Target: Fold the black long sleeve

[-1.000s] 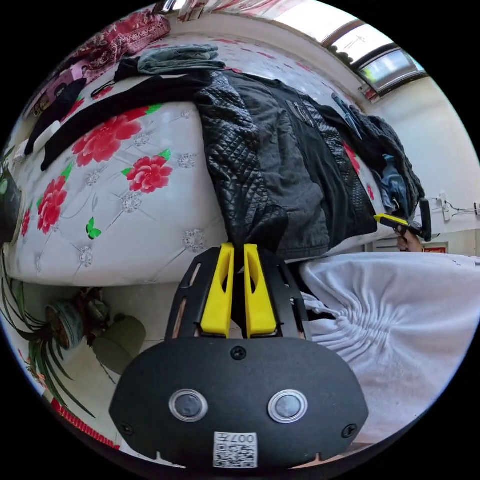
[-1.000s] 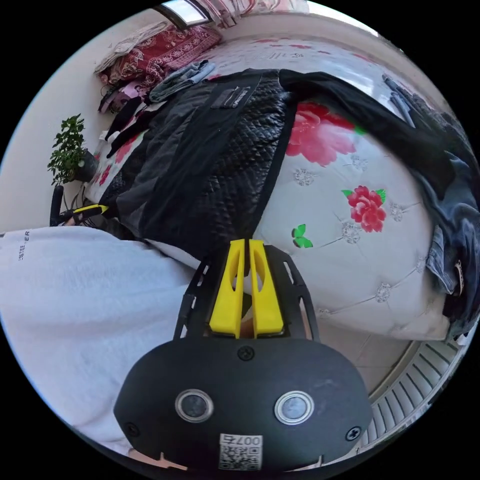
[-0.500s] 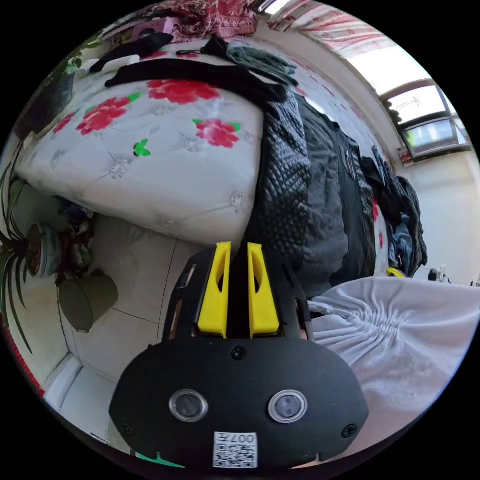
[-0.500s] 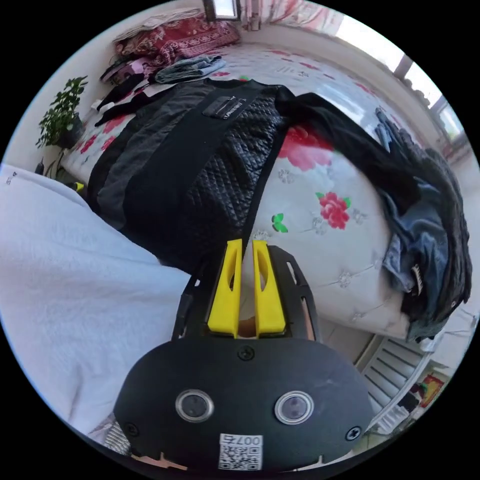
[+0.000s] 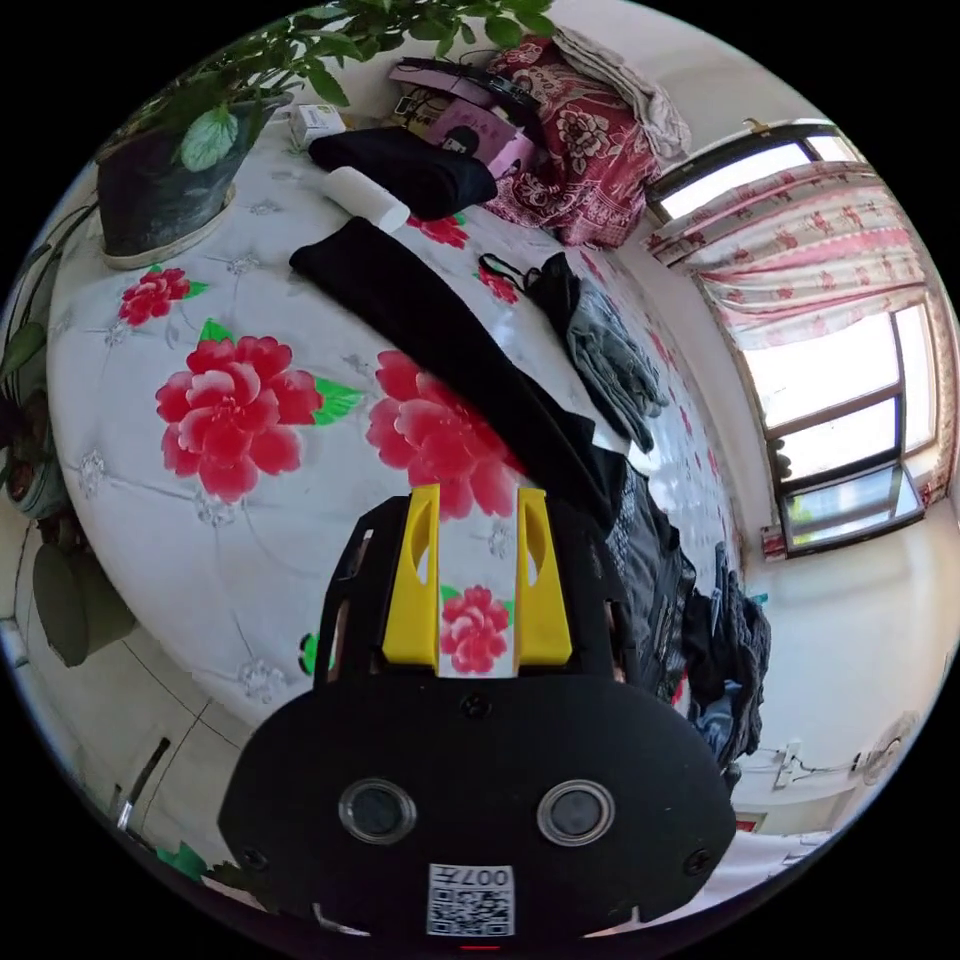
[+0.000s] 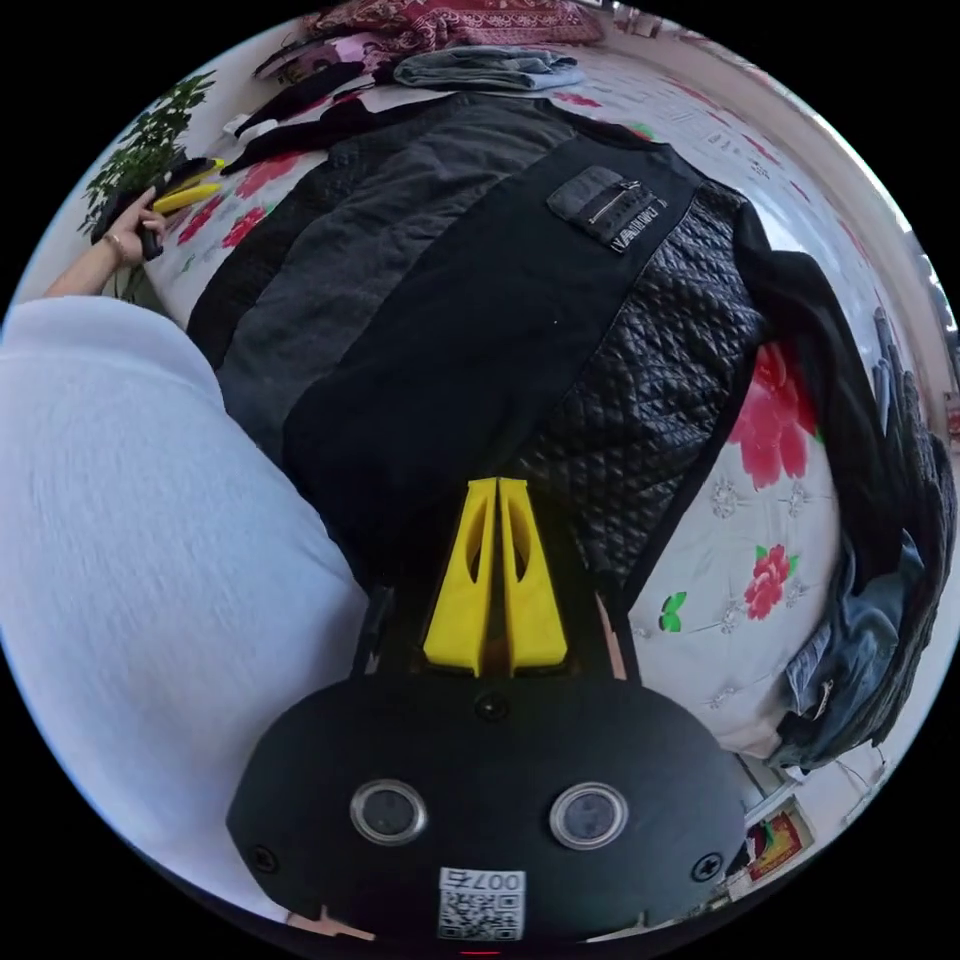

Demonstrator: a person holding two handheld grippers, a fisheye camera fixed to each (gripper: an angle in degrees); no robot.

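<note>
Little legible text
The black jacket [image 6: 480, 330] bears a chest patch [image 6: 612, 208] with light lettering, too small to read.

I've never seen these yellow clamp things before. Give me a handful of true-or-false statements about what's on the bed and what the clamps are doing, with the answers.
1. The left gripper has its jaws apart with nothing between them. True.
2. The right gripper is wide open. False: its jaws are together, over the black quilted jacket.
3. The bed cover is plain blue. False: it is white with red flowers.
4. A long black sleeve lies stretched across the cover in the left gripper view. True.
5. A potted plant stands near the bed's corner. True.
</note>
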